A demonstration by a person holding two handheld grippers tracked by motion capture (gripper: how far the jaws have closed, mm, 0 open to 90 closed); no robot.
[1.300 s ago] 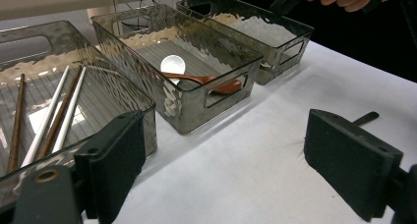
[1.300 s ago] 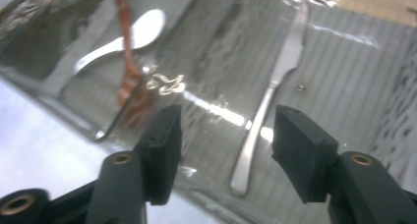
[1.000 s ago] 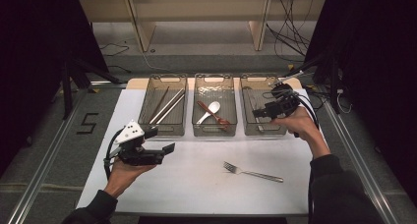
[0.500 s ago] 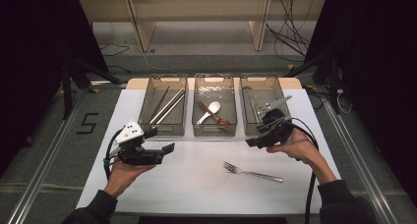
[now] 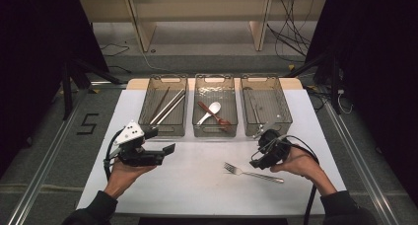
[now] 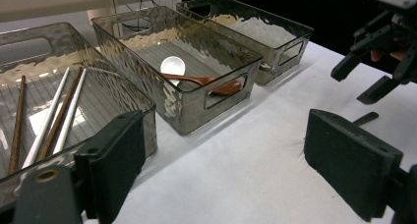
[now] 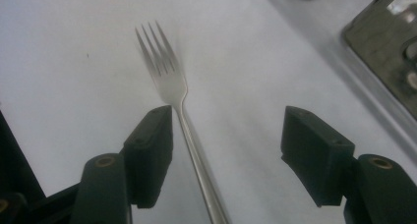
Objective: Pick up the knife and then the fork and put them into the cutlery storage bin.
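Observation:
A silver fork (image 5: 254, 173) lies on the white table, tines to the left. My right gripper (image 5: 256, 161) hangs just above its handle, tilted down. In the right gripper view the fork (image 7: 169, 81) runs up between the jaws of that gripper (image 7: 226, 155), close to the left pad and apart from both. These jaws have just been closing and still stand open around the handle. My left gripper (image 5: 170, 149) is held level at the left, open with nothing between its pads (image 6: 351, 160).
Three clear trays stand in a row at the back. The left tray (image 5: 162, 129) holds chopsticks, the middle tray (image 5: 215, 132) a white spoon and a brown spoon, and the right tray (image 5: 268, 129) some metal cutlery. The table's edge (image 5: 315, 136) runs at the right.
My right gripper has come down and toward the person, from over the right tray to just above the fork. The left gripper has stayed put.

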